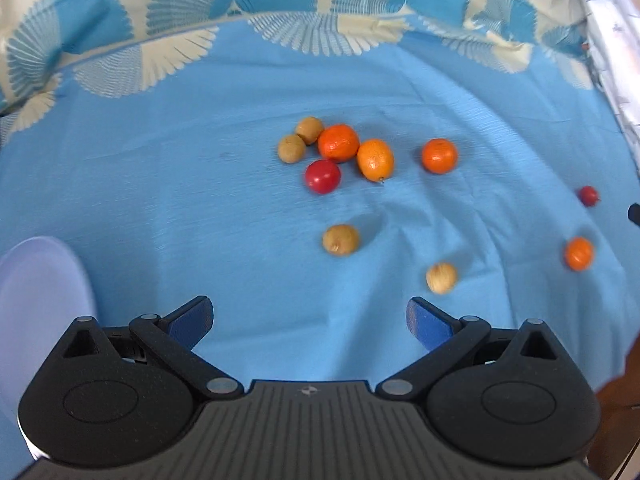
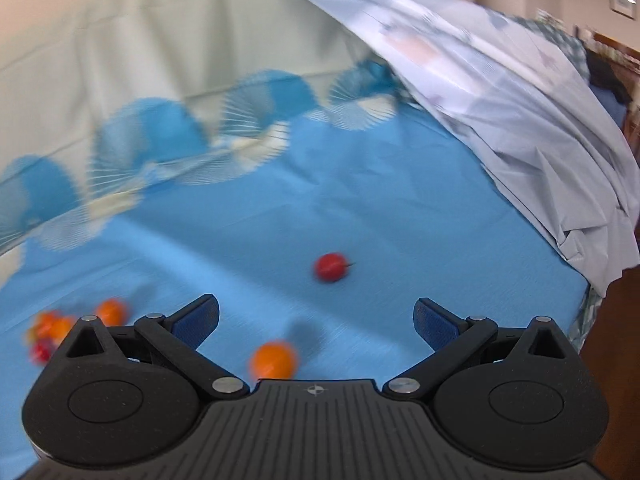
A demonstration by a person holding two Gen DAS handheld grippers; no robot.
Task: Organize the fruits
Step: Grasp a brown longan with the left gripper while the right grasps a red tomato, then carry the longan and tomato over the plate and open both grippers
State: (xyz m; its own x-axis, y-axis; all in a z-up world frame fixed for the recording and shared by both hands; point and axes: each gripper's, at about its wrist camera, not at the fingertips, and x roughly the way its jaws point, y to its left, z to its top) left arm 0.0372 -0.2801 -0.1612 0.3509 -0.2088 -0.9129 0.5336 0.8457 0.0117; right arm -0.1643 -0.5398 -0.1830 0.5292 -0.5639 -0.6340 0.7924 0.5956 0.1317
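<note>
Left wrist view: our left tool (image 1: 308, 322) and right tool (image 2: 316, 322) both gape wide, holding nothing.
Round orange, red and brown fruits (image 1: 338, 142) lie scattered on the wrinkled blue cloth-covered surface (image 1: 160, 200); we judge a clumsy nudge could roll the small red fruit (image 2: 329, 266) toward the right edge.

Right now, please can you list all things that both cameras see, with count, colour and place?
orange fruits: four, orange; three in the middle group, one alone at right.
red fruits: two, red; one in the group, one apart at right.
brown fruits: four, tan; two behind the group, two nearer.
cloth: one, blue with cream fan border; under all the fruit.
pale sheet: one, light grey-blue; far right.
pale container: one, lilac-white; left edge.
left tool: black with blue pads, open, holding nothing.
right tool: same, open, holding nothing.
</note>
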